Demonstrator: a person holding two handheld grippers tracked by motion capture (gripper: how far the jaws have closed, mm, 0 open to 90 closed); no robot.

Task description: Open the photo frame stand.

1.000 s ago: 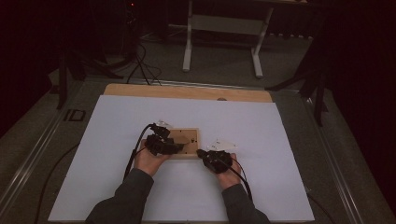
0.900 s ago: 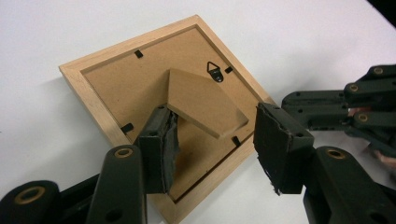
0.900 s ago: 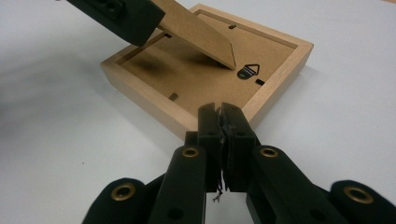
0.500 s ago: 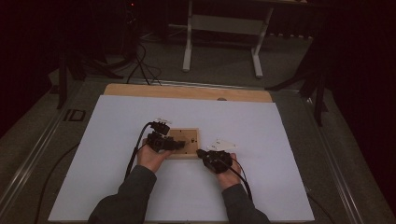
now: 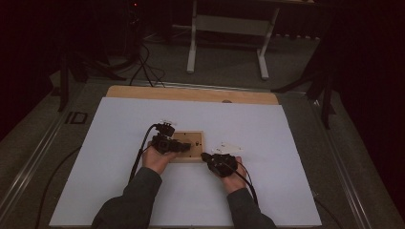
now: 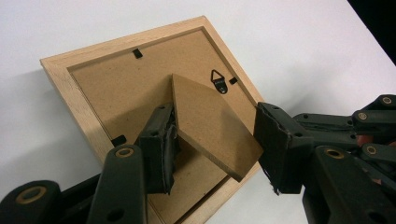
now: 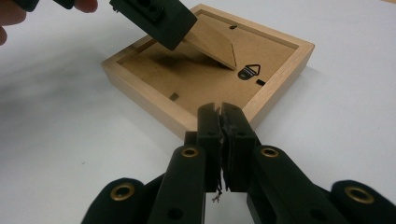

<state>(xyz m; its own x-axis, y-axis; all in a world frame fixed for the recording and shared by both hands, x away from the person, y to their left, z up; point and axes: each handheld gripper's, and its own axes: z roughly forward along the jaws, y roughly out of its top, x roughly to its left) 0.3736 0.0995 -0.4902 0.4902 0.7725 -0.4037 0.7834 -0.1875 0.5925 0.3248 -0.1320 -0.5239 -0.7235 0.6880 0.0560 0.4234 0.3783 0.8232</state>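
Fibreboard stand (image 6: pixel 212 126) sits between my open left tongs (image 6: pixel 215 149); a hard squeeze might snap its hinge off the frame (image 6: pixel 60 70). My right tongs (image 7: pixel 220 122) are closed, empty.

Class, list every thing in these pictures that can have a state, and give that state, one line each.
Wooden picture frame: lying face down, back up.
Brown fibreboard easel stand: lifted at an angle off the backing.
Left gripper: open, jaws either side of the stand.
Right gripper: shut, empty, beside the frame's edge.

The high view looks forward and down from well above the white table (image 5: pixel 286 143); both gripper views sit close (from opposing sides), sharing the face-down wooden picture frame (image 6: pixel 60 70) (image 7: pixel 280 79).
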